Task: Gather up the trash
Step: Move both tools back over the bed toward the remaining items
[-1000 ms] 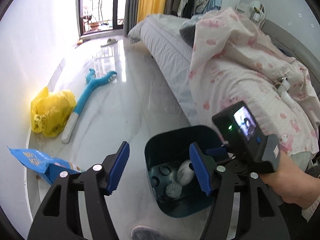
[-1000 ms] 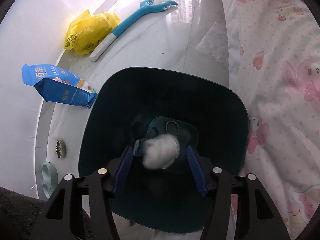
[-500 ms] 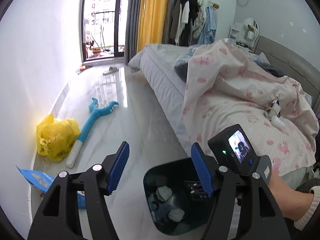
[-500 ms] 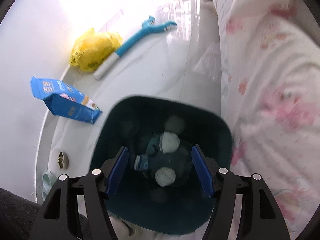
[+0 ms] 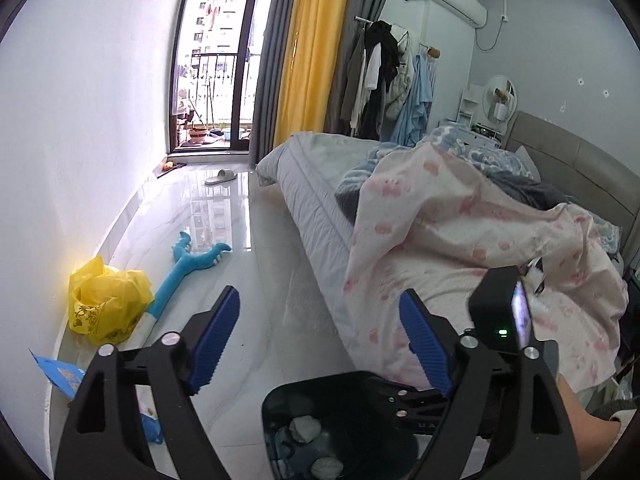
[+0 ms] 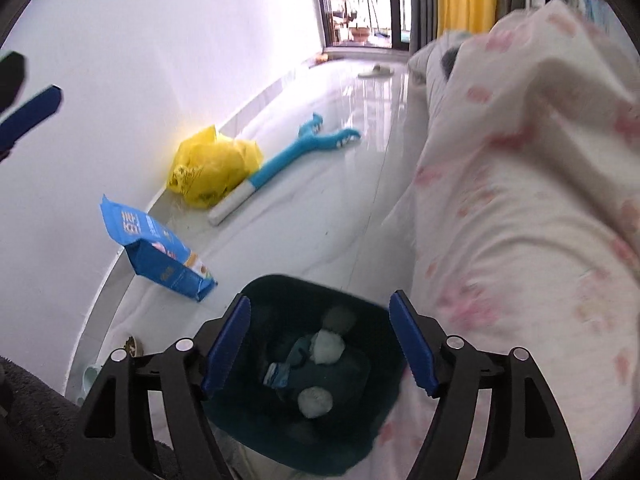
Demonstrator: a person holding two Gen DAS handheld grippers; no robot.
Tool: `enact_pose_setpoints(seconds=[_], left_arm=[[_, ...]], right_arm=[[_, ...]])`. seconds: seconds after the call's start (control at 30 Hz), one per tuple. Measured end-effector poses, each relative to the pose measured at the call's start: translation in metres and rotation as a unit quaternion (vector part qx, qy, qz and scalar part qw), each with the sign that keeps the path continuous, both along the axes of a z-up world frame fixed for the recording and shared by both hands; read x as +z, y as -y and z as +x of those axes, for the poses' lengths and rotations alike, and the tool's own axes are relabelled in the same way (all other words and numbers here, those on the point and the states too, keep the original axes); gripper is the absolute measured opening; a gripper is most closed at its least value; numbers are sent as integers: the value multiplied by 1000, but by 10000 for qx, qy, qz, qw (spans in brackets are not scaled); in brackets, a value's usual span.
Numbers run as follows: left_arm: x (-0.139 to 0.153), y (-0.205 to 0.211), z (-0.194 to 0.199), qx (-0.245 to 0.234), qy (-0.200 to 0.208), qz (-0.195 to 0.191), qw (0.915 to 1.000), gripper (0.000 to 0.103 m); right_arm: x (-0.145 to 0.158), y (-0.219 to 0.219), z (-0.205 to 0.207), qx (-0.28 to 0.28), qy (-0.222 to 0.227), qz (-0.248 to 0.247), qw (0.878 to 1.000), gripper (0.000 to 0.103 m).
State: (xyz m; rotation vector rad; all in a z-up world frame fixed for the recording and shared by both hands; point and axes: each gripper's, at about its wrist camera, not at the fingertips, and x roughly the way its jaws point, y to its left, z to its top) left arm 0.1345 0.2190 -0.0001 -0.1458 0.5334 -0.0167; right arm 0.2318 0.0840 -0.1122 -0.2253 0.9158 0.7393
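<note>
The right tool (image 6: 320,340) is wide open, and its jaws have just been opening. It holds nothing. Right under it stands the dark bin (image 6: 280,432) on the floor. Inside the bin are white paper balls (image 6: 328,350) and a bit of blue trash.

The left tool (image 5: 320,340) is wide open too, and its jaws have also just been opening. Nothing is between them. The same bin (image 5: 280,408) sits below it, and a hand (image 5: 576,436) holds the right tool just to its right.

To the left of the tools, a blue snack bag (image 6: 160,256) lies on the floor by the wall. Farther out are a yellow bag (image 6: 212,172) and a blue toy (image 6: 292,156) beside it. The bed (image 6: 520,200) with a pink spotted blanket is to the right.
</note>
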Motion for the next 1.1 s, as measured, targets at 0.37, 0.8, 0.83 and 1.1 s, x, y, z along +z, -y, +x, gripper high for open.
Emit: enact_pose_setpoints(seconds=[0.37,0.8,0.83,1.1], left_arm=[[9,49,19,-396,193,8,9990,91],[2,116,46,-953,150,-44,9953,93],[1,120,48,-993,145,-45,9949,94],[-13,155,62,-1304,17,-29,9915,94]], right_arm=[[42,68,11,-185,535,199,9982,74],[59,152,26,-738,702,207,9946,74],[60,159,28,-790,695,209,9942,74],[61,219,40,-1251,703,311,9892,74]])
